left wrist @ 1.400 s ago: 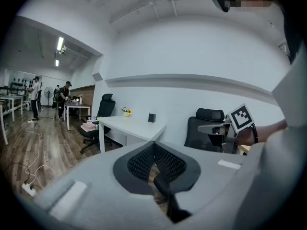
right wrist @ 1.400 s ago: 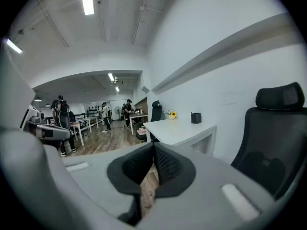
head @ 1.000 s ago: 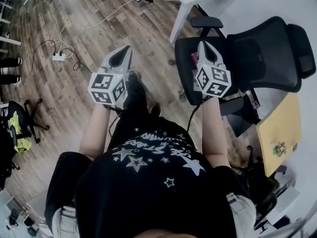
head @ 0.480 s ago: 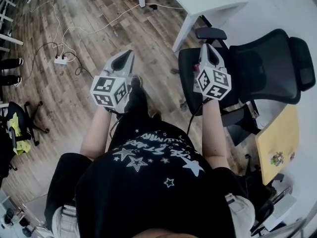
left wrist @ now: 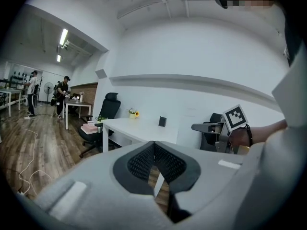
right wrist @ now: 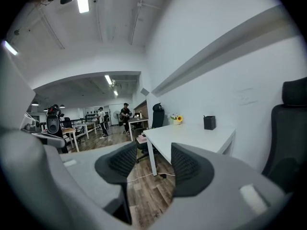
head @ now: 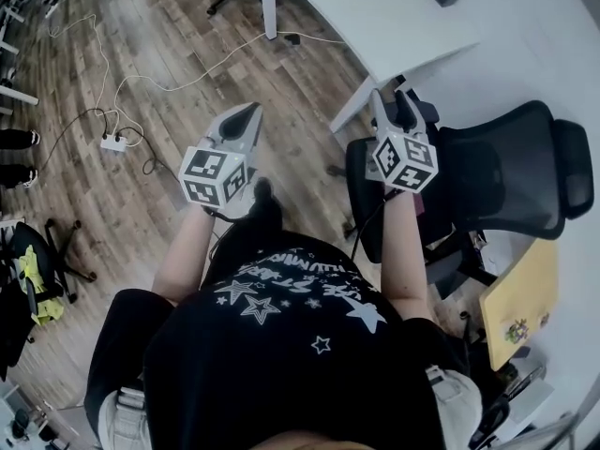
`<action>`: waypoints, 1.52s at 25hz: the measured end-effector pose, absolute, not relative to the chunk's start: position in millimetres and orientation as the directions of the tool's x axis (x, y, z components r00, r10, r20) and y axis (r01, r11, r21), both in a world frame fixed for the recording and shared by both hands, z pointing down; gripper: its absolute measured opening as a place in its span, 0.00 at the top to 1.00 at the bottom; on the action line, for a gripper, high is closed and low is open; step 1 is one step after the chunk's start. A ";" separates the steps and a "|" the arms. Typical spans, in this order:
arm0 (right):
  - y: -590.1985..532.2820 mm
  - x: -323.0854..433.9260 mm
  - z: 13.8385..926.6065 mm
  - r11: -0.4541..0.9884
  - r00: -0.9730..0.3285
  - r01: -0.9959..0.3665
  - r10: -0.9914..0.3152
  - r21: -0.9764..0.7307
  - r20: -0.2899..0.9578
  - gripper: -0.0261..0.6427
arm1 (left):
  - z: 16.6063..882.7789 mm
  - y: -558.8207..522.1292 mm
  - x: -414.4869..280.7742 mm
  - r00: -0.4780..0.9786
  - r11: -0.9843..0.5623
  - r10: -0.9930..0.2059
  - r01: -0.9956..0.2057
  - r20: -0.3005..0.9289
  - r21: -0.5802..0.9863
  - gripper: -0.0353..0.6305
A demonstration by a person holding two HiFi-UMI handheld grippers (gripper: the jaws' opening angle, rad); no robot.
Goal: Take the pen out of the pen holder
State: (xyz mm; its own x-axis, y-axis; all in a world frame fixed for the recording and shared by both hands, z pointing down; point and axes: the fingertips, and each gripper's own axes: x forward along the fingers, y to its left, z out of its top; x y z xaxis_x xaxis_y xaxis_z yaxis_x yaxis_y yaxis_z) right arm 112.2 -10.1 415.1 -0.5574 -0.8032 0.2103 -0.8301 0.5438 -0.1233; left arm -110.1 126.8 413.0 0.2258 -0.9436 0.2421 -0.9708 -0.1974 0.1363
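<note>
Ahead of both claws and well apart from them, the pen holder [right wrist: 209, 122] stands on the desk [right wrist: 192, 137], toward the wall side; it reads as a small dark box, and the pen in it is too small to make out from this far; your right claw [right wrist: 153, 162] is opening, its jaws apart with only floor showing between them; your left claw [left wrist: 154, 145] has its jaws together at the tips, holding nothing. You are on the approach, I judge, with no reach begun; the chair [head: 506, 172] sits just right of the right claw, so pass left of it and come square to the desk edge. Bring the right claw above the holder with jaws wide; set them either side of the pen's shaft before you close; lift straight up so the holder does not tip; press the left claw against the holder's wall if it shifts.
</note>
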 end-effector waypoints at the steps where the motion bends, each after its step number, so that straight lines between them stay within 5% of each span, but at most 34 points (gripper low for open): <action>1: -23.3 103.4 414.8 0.537 -0.551 -0.834 -0.807 -0.127 0.213 0.62 | 412.5 114.8 -120.4 0.228 -0.199 -0.943 -0.970 0.242 0.138 0.93; 15: -127.3 30.7 415.0 0.425 -0.444 -0.896 -0.860 -0.130 0.250 0.62 | 411.3 -4.2 -222.6 0.315 -0.291 -0.914 -0.948 0.256 0.128 0.93; 38: -405.8 100.5 421.6 0.227 -0.257 -0.964 -0.929 -0.141 0.266 0.62 | 409.8 -298.9 -190.7 0.442 -0.430 -0.858 -0.897 0.262 0.106 0.93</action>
State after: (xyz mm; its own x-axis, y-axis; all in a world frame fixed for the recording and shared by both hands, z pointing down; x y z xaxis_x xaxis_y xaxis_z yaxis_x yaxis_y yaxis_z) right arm 100.5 -405.8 421.6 -0.2573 -0.9291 0.2656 -0.9637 0.2266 -0.1409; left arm -190.7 -298.9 409.8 0.4423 -0.8576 0.2625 -0.8966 -0.4298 0.1064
